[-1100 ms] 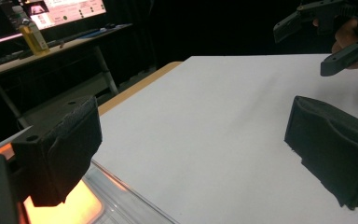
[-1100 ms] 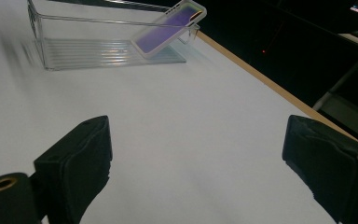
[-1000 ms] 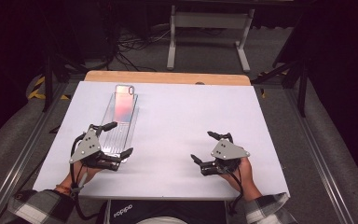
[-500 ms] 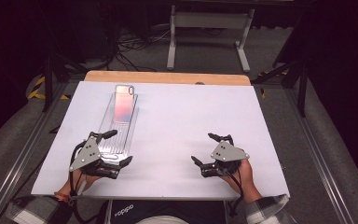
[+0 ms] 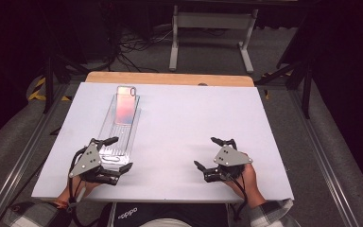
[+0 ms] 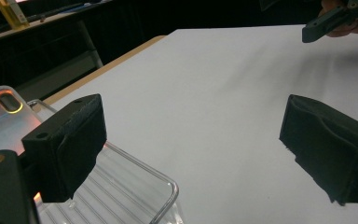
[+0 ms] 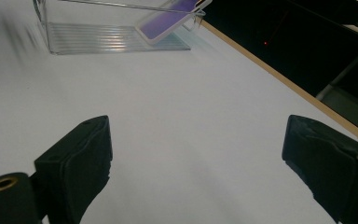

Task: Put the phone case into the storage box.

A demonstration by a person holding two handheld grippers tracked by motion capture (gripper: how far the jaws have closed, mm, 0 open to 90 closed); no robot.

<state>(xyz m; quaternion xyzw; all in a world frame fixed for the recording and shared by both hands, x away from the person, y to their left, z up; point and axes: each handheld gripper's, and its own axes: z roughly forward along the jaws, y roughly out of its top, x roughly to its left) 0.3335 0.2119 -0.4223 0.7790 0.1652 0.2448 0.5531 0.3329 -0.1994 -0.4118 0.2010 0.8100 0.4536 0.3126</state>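
Drawn back toward the person since the earlier frames, the left tongs now sit at the near end of the clear tray, no longer partway along it. Largest is the white surface, with the long tray lying on its left half. A phone leans in the tray's far end. The left tongs are spread, one jaw over the tray's near corner. The right tongs, also spread, hover well apart from the tray.
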